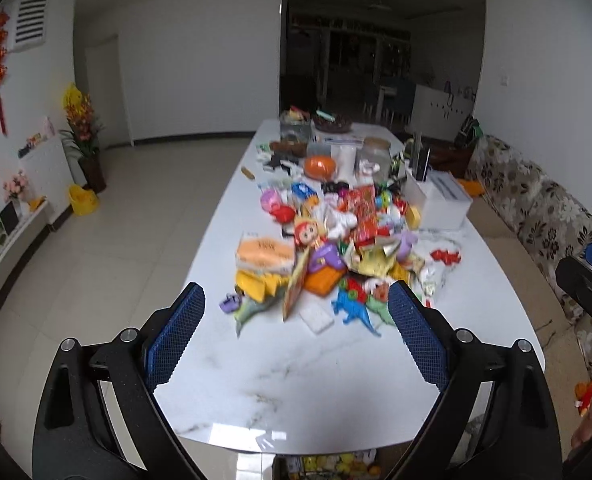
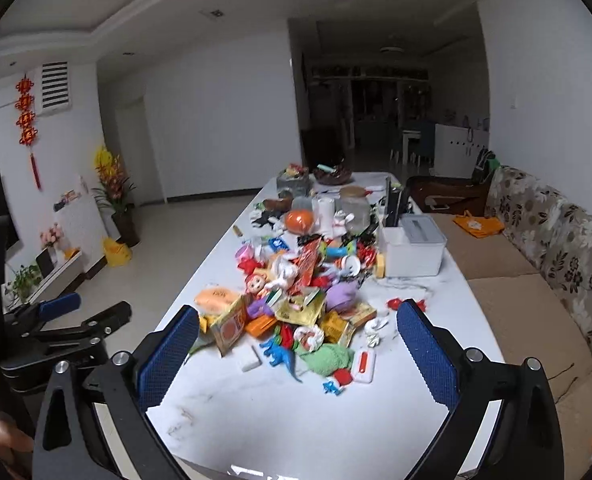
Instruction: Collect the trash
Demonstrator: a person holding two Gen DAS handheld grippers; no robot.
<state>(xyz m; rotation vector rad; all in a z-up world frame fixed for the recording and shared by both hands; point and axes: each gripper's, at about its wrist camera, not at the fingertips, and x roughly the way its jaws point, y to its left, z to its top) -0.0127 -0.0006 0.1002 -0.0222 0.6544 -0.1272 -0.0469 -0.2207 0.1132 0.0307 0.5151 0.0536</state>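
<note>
A heap of toys, wrappers and paper scraps (image 1: 336, 248) lies along the middle of a long white marble table (image 1: 296, 392); it also shows in the right wrist view (image 2: 304, 304). It holds a doll (image 1: 308, 236), a blue dinosaur (image 2: 281, 354), crumpled white paper (image 2: 376, 330) and a tissue pack (image 1: 263, 254). My left gripper (image 1: 296, 296) is open and empty, above the near end of the table, short of the heap. My right gripper (image 2: 298, 320) is open and empty, also short of the heap.
A white box (image 2: 414, 246) stands at the table's right side, with jars and bowls (image 2: 336, 200) behind. A floral sofa (image 2: 556, 240) runs along the right. The left gripper (image 2: 67, 328) shows at the left in the right wrist view. A yellow bin (image 1: 81, 200) sits on the floor.
</note>
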